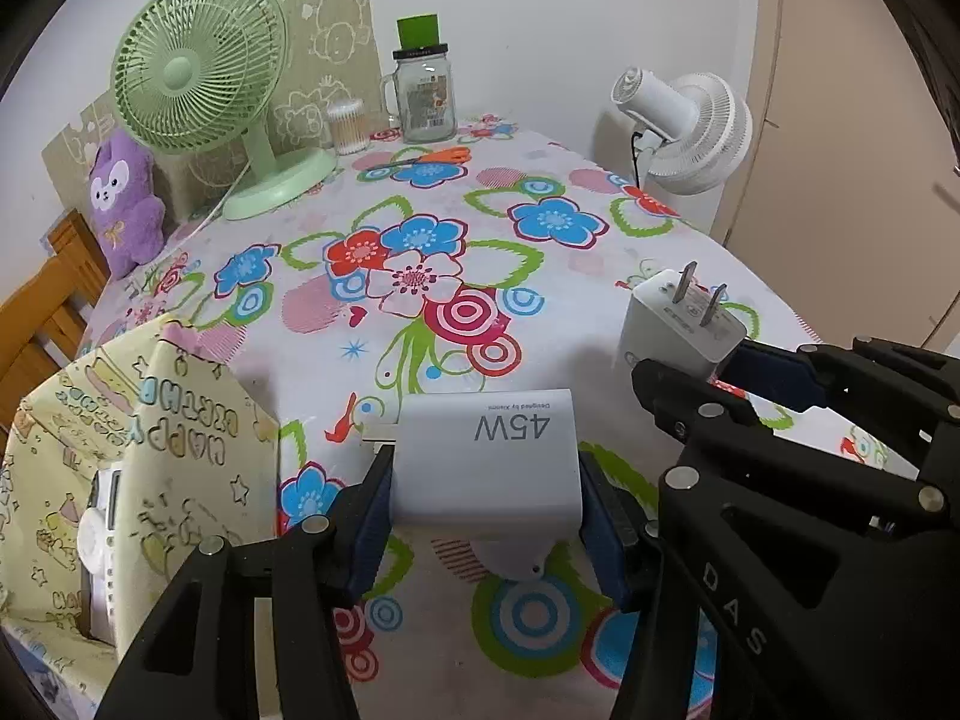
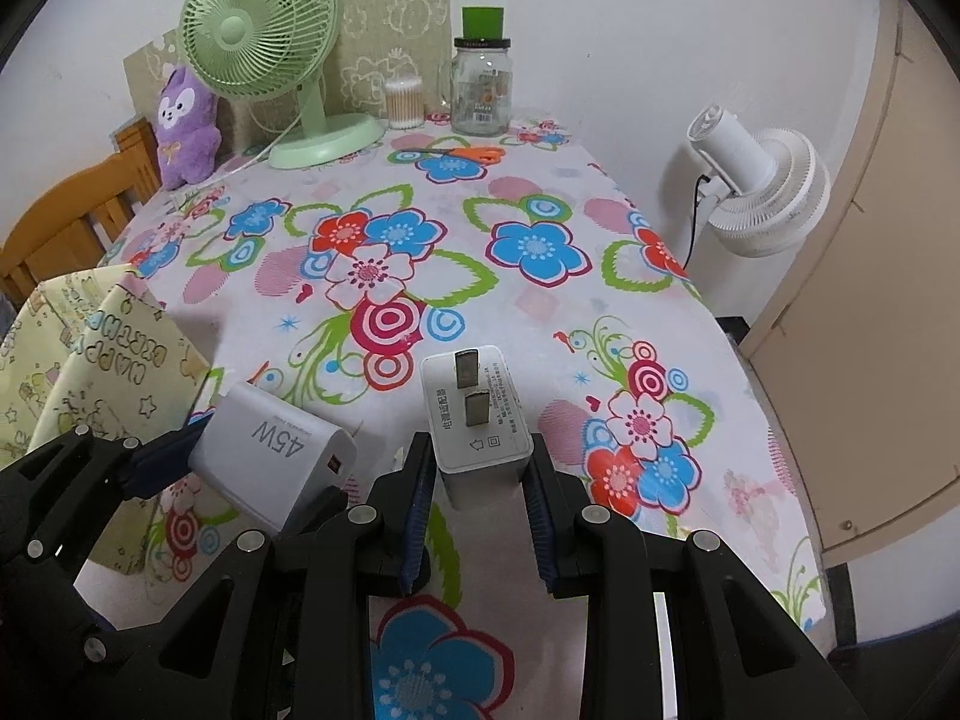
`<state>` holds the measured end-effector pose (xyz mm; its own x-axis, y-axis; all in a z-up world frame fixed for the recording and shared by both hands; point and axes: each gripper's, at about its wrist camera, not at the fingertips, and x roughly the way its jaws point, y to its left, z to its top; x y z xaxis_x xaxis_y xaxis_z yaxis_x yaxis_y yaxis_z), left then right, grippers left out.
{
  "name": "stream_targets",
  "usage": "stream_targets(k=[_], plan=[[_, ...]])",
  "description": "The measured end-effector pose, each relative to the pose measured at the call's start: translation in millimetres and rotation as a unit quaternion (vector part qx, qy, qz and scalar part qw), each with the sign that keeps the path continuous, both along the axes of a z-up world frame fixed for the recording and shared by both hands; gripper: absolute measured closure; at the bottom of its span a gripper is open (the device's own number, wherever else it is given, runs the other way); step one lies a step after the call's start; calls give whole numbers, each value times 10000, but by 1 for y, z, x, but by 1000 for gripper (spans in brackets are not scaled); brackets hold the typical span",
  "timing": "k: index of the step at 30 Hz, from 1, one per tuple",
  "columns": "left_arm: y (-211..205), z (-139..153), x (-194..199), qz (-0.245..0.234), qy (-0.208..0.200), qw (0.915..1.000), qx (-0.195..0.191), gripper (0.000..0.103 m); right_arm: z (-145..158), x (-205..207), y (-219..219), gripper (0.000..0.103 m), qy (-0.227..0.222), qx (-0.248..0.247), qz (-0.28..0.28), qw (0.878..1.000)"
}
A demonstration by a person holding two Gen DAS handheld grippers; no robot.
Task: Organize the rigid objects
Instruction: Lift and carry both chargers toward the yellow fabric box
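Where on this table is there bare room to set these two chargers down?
The widest free patch is the middle of the tablecloth, between the birthday-print box and the right edge. Crowded: the back edge, with the green fan, cotton swabs, glass jar and scissors.

Left gripper (image 1: pixel 486 498) clamps a white 45W charger (image 1: pixel 489 468) between its blue pads, held above the floral tablecloth (image 1: pixel 540 276). At right, the right gripper (image 1: pixel 729 369) grips a second white adapter (image 1: pixel 684 324) — prongs up. A yellow birthday-print box (image 1: pixel 150 468) stands left — white items inside.
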<state>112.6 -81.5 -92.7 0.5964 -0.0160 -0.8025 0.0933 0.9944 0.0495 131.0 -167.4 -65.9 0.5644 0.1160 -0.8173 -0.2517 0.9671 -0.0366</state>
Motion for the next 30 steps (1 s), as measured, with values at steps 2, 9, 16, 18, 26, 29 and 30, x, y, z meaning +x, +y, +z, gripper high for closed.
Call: stream_targets(k=[2, 9, 16, 18, 26, 29, 30], plan=[[-1, 3, -4, -11, -14, 10000, 7, 45, 4, -5, -1, 71, -27, 17, -3, 10000], [-1, 14, -16, -36, -39, 10000, -7, 45, 14, -17, 0, 71, -100, 9, -13, 9999], [-1, 25, -26, -87, -70, 9999, -1, 45, 26, -29, 1, 71, -145, 28, -27, 9999], [0, 28, -30, -125, -69, 9999, -8, 45, 29, -31, 2, 71, -152, 32, -18, 9999], [3, 44, -41, -150, -183, 9997, 85, 45, 45, -43, 6, 71, -242, 64, 7, 9997], [5, 50, -45, -144, -225, 9996, 85, 45, 52, -47, 8, 71, -288, 73, 19, 9996], [5, 51, -45, -139, -232, 9996, 85, 45, 53, -48, 9, 71, -295, 74, 23, 9995]])
